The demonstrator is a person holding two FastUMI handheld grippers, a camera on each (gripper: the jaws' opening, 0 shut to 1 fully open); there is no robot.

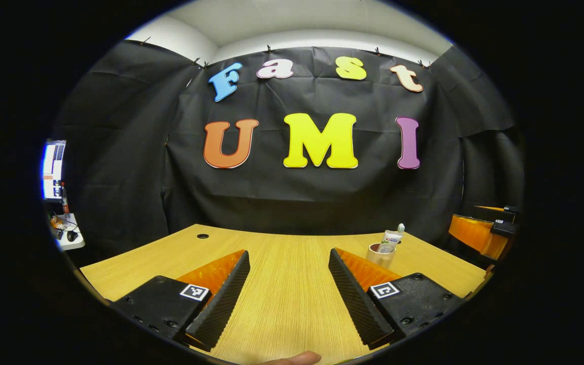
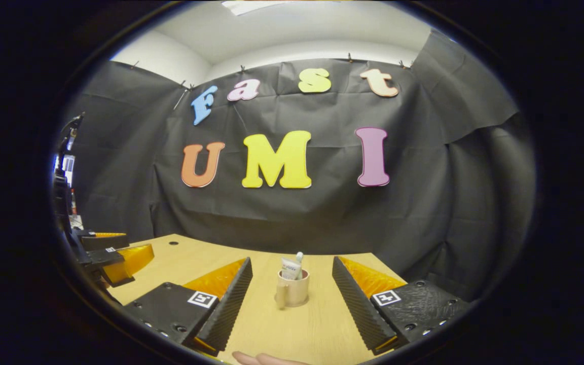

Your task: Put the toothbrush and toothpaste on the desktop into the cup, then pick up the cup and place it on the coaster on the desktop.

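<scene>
Cup (image 2: 292, 290) stands upright on the desk (image 2: 292, 334), toothpaste (image 2: 289, 268) and a brush (image 2: 299, 257) poking out, dead ahead between the spread fingers of the right gripper (image 2: 292, 299), while the left gripper (image 1: 289, 294), equally spread, has it far right; no coaster visible.

My cup (image 2: 292, 290) hides the lower toothpaste (image 2: 289, 268); I cannot make out the toothbrush or coaster. A fingertip (image 1: 294, 359) is cut off at the bottom edge.

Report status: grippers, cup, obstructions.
Left gripper open, right gripper open, both empty. Toothpaste upright in cup on desk. Nothing between right fingers and cup.
</scene>
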